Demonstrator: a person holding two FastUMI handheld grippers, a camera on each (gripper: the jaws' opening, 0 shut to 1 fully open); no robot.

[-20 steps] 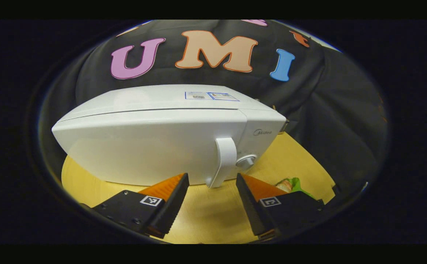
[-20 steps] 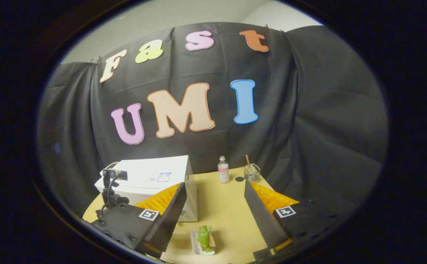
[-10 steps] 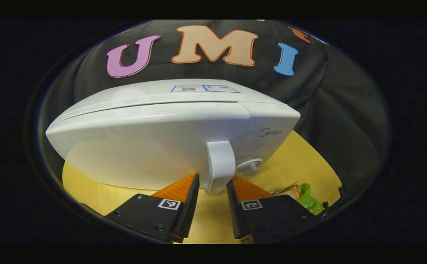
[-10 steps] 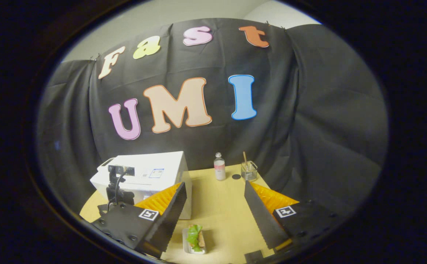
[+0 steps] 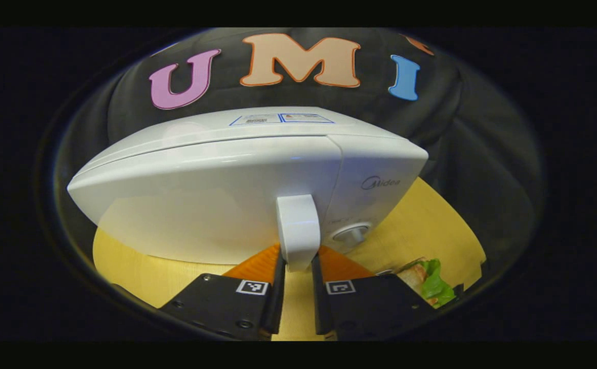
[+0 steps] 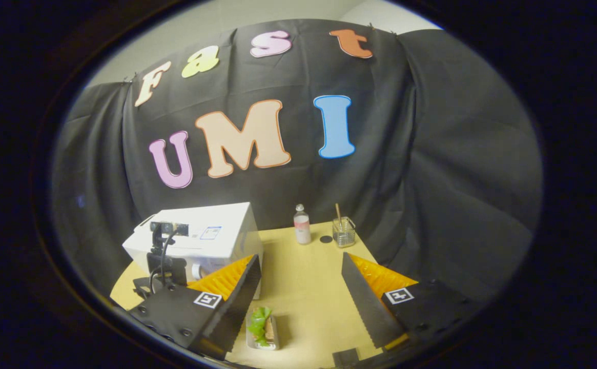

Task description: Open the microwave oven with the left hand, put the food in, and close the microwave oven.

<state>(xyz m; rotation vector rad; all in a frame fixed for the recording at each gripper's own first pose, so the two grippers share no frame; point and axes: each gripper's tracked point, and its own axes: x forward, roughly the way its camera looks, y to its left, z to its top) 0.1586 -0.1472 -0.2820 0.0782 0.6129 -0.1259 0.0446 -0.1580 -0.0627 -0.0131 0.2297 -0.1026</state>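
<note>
While the right claw [image 6: 298, 292] hangs spread, the left claw [image 5: 296, 277] clamps the microwave [image 5: 216, 195] handle [image 5: 298, 230].

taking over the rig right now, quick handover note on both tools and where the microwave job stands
Left tool: closed around the lower end of the microwave's door handle, one finger on each side; firm pressure cannot be confirmed.
Right tool: open, holding nothing, raised above the table.
Microwave: on the table's left side, door shut.
Food: a lettuce sandwich in a small tray, on the table in front of the microwave, just below the right tool.
Done: handle reached.
Left: pull the door open, pick up the food, place it inside, close the door.
</note>
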